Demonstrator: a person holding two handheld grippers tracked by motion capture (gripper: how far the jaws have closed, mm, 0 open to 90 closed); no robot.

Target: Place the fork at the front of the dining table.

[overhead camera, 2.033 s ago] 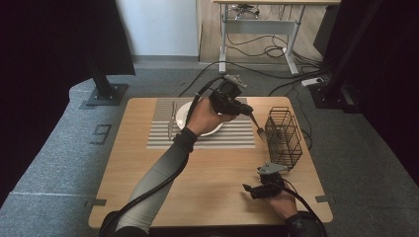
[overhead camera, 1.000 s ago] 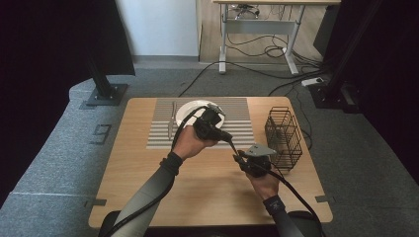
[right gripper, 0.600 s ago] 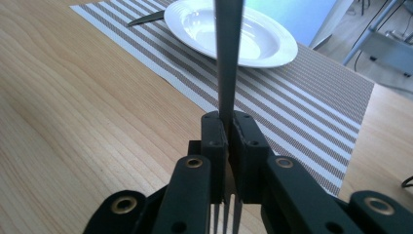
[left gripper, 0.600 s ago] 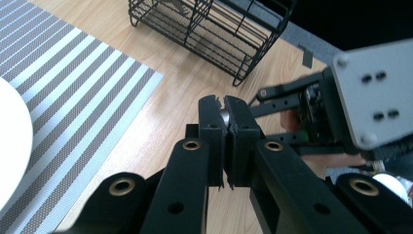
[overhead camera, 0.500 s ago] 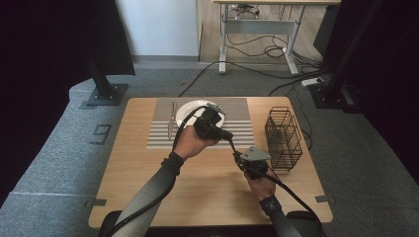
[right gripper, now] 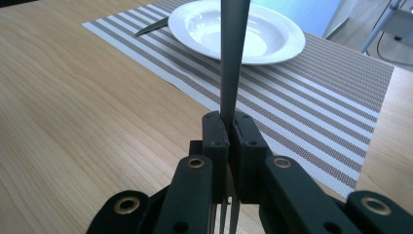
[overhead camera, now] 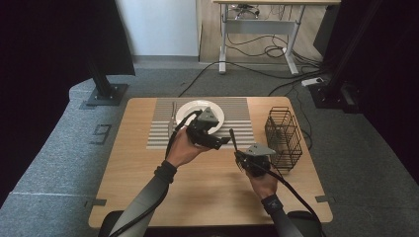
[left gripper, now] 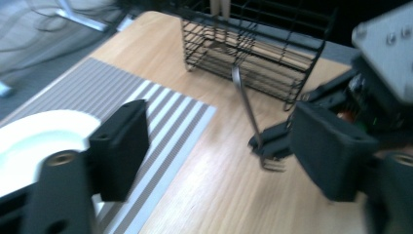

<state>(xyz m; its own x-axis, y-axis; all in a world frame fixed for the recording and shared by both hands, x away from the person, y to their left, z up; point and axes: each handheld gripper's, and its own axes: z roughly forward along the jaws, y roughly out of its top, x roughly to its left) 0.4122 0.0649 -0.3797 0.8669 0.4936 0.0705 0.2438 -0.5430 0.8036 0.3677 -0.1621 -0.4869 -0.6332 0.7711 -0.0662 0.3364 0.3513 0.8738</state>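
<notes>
Dark sleeves, black claws with grey plates

Both forearms wear dark grey sleeves with ribbed cuffs. Each claw, the left claw [overhead camera: 223, 141] and the right claw [overhead camera: 236, 154], is matt black, topped by a grey three-cornered plate with screws, brass-coloured bushings at its jaw joints, black cable trailing.

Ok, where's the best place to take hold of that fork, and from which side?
Take the fork by its bare handle, above the right gripper, which is shut low on it, just above the tines. The handle stands nearly upright and is a thin flat strip, so it is probably best to come in level from the side, with the pads on its broad faces.
</notes>
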